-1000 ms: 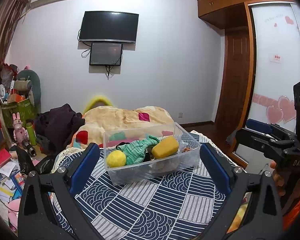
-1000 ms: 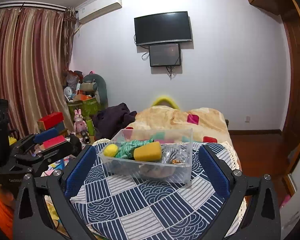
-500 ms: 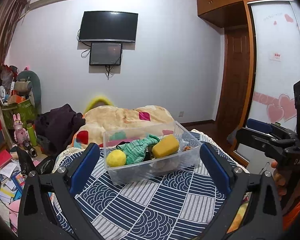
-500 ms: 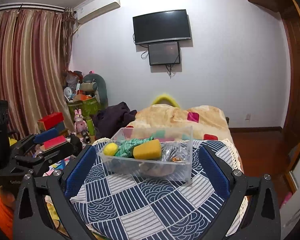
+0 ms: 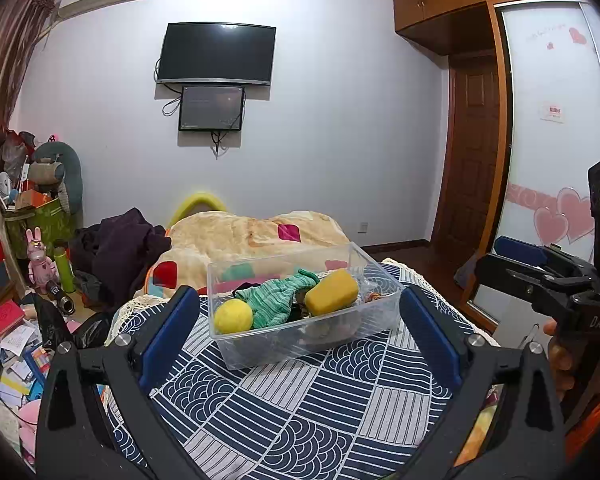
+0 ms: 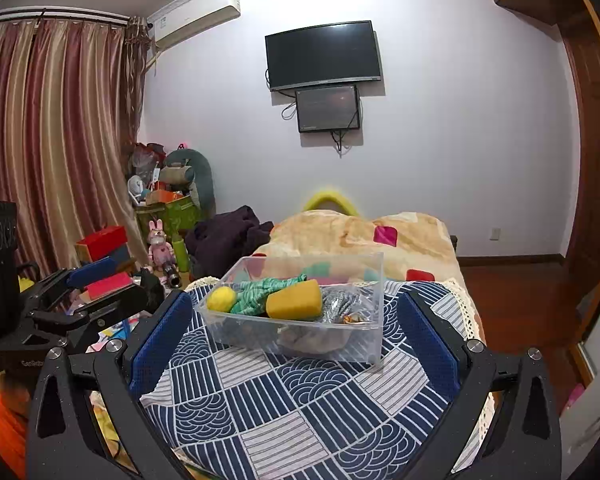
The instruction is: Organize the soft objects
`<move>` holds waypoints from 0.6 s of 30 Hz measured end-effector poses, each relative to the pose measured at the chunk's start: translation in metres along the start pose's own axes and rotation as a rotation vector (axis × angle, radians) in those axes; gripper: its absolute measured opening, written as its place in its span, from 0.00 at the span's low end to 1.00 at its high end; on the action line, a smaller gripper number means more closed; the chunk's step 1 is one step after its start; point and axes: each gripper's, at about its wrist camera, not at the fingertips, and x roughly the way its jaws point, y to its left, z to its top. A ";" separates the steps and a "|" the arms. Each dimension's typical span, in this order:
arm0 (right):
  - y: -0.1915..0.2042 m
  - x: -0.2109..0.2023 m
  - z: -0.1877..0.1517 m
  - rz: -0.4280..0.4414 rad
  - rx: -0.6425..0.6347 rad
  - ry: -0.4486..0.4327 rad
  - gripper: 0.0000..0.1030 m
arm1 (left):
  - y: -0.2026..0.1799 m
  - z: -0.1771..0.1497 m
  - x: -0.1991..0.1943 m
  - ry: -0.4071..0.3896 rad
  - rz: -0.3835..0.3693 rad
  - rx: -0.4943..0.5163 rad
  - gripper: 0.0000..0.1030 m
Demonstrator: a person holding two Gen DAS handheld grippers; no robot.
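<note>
Both the left gripper (image 5: 300, 332) and right gripper (image 6: 294, 330) stand apart, empty; clear bin (image 5: 300, 344) contents beneath yellow sponge (image 5: 331, 291) indistinct.

Wall-mounted TV (image 5: 217, 54) with small monitor (image 5: 212, 108) below. AC unit (image 6: 198, 16) by striped curtains (image 6: 52, 140). Dark clothes pile (image 5: 120, 246) beside patterned blanket (image 5: 256, 234).

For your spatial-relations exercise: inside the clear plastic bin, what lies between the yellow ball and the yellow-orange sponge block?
A crumpled green striped cloth lies between the yellow ball and yellow-orange sponge block; both wrist views show it.
</note>
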 end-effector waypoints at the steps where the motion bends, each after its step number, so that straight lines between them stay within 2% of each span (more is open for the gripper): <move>1: 0.000 0.000 0.000 0.000 0.000 0.000 0.99 | 0.000 0.000 0.000 0.000 -0.001 0.000 0.98; 18: 0.002 -0.001 -0.001 0.003 -0.003 0.000 0.99 | 0.000 0.000 -0.002 0.001 0.002 -0.003 1.00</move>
